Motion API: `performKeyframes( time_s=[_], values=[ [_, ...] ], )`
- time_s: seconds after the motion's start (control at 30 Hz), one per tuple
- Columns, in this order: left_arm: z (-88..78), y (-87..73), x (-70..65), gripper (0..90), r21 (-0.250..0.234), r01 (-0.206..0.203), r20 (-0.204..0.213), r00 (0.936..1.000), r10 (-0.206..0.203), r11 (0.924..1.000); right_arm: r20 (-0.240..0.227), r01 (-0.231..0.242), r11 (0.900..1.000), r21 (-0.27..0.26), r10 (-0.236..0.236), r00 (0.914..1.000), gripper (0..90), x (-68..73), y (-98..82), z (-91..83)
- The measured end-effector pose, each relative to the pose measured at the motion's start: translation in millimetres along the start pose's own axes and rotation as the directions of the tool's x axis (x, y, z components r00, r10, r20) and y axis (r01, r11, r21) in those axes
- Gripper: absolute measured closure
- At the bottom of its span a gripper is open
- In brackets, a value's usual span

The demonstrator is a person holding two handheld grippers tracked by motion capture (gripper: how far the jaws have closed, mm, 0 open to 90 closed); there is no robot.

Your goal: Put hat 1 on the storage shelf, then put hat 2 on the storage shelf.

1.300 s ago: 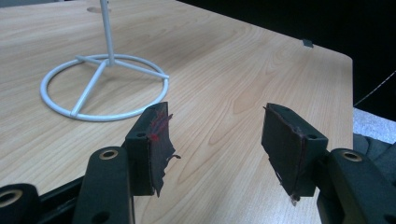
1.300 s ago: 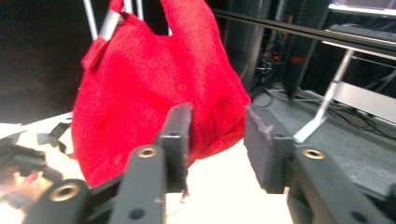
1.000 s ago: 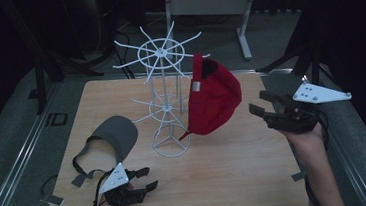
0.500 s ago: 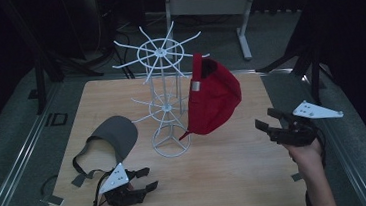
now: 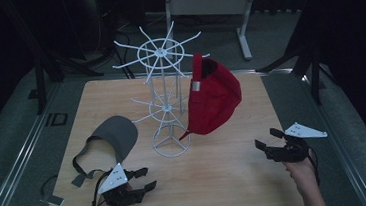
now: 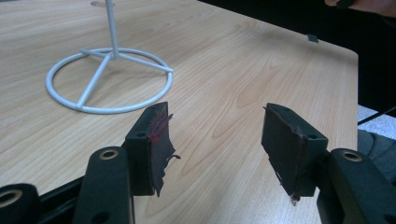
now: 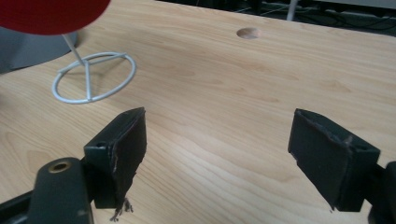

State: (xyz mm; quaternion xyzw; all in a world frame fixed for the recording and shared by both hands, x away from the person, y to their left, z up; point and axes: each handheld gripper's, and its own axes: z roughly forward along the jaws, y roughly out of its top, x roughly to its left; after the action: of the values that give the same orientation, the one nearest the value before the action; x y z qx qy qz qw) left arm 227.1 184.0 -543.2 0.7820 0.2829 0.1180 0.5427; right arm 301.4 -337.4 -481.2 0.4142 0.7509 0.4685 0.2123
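The red cap (image 5: 213,98) hangs on the white wire rack (image 5: 166,97), on the rack's right side, its crown bulging away from the centre post and its brim pointing down toward the rack's ring base (image 5: 171,140). In my right gripper view the cap (image 7: 49,14) shows as a red edge above that ring base (image 7: 93,77). Left of the rack's base lies the grey cap (image 5: 115,136), flat on the wooden table (image 5: 238,178), its strap trailing toward the near edge.

My right gripper (image 5: 267,145) sits low over the table, to the right of the rack and nearer to me than the red cap, well apart from it. Its jaws have just been opening and now stand wide, with only bare wood between them.

My left gripper (image 5: 145,179) rests near the table's front edge, in front of the rack's base and just beside the grey cap. Its jaws are parted about halfway and hold nothing; in its own view they (image 6: 215,140) point at the ring base (image 6: 109,79).
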Motion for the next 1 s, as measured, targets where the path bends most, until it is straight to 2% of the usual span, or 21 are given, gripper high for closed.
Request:
performKeyframes(
  time_s=[0.1,0.17,0.27,0.53,0.7,0.87,0.97,1.0],
  values=[
    [-0.9,-0.2,-0.5,42.4,0.003,-0.005,-0.004,1.0000,0.005,1.0000,0.008,0.017,1.000,-0.018,-0.017,0.9998,19.2,-3.3,-11.6,-2.1],
    [-2.0,-0.4,-1.0,42.4,0.002,-0.007,-0.009,0.9999,0.007,1.0000,0.040,0.029,0.999,-0.023,-0.028,0.9988,19.2,-4.7,-19.0,-2.3],
    [-4.2,-0.7,-1.2,42.4,0.003,-0.008,-0.016,0.9998,0.008,1.0000,0.061,0.043,0.999,-0.008,-0.042,0.9973,19.4,-6.1,-26.3,-2.0],
    [-20.9,-5.9,1.9,42.7,-0.003,0.000,-0.065,0.9979,0.000,1.0000,0.103,0.001,1.000,0.016,-0.003,0.9947,18.6,-10.2,-50.6,2.4],
    [-37.7,-10.8,6.6,42.7,-0.008,0.012,-0.114,0.9934,-0.013,0.9999,0.138,-0.016,1.000,0.021,0.013,0.9903,18.7,-12.6,-59.0,5.0],
    [-58.4,-19.4,13.4,43.1,-0.015,0.031,-0.181,0.9829,-0.034,0.9994,0.147,-0.035,0.999,0.013,0.033,0.9886,18.6,-14.0,-65.0,6.5],
    [-73.1,-23.9,18.4,43.2,-0.020,0.039,-0.233,0.9716,-0.043,0.9990,0.144,-0.040,0.999,0.017,0.037,0.9889,18.7,-14.6,-67.1,8.0],
    [-79.6,-25.8,20.4,43.2,-0.023,0.044,-0.262,0.9639,-0.049,0.9988,0.140,-0.042,0.999,0.014,0.039,0.9894,18.6,-14.9,-67.6,8.1]
  ],
)
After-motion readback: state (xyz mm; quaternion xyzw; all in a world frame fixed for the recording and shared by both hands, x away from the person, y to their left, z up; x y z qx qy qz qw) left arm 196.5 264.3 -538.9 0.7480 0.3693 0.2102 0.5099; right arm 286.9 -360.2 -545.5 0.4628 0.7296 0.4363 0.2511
